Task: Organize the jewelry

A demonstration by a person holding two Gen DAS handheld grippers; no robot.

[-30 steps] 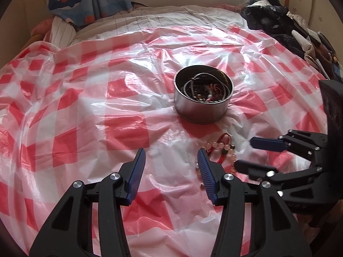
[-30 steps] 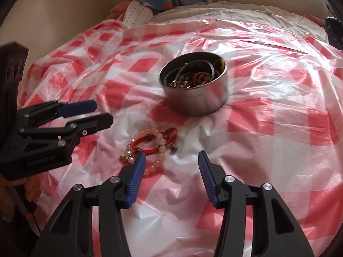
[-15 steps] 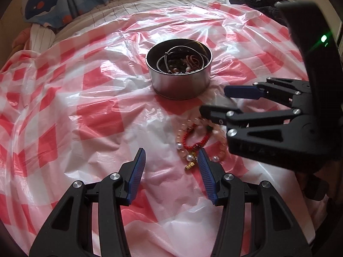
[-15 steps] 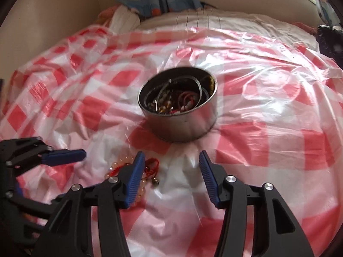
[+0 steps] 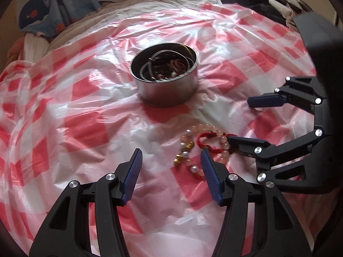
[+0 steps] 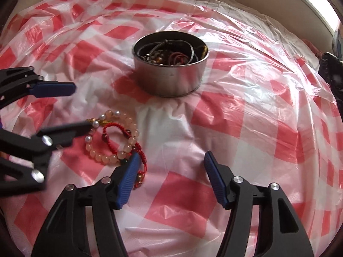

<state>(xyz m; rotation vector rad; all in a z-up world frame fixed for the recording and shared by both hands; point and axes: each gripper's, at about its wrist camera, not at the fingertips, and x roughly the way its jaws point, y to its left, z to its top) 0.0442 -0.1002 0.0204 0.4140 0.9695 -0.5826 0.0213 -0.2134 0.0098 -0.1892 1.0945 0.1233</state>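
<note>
Both tongs are released and nothing is grasped. The jaws of the left tongs point(image 5: 170, 160) have just been opening, and the gold and pearl end of the loose bracelets point(image 5: 201, 144) is seen in their gap, untouched. The jaws of the right tongs point(image 6: 171, 162) have also just been opening; only bare plastic sheet point(image 6: 246, 111) is seen in their gap, while the left pad is placed just over the red cord bracelet point(image 6: 122, 137). The bracelets lie tangled together on the sheet over the bed, near the metal tin point(image 6: 170, 68). Much jewelry is already gathered in the tin. It is judged that this last heap is still to be picked up and put inside.
</note>
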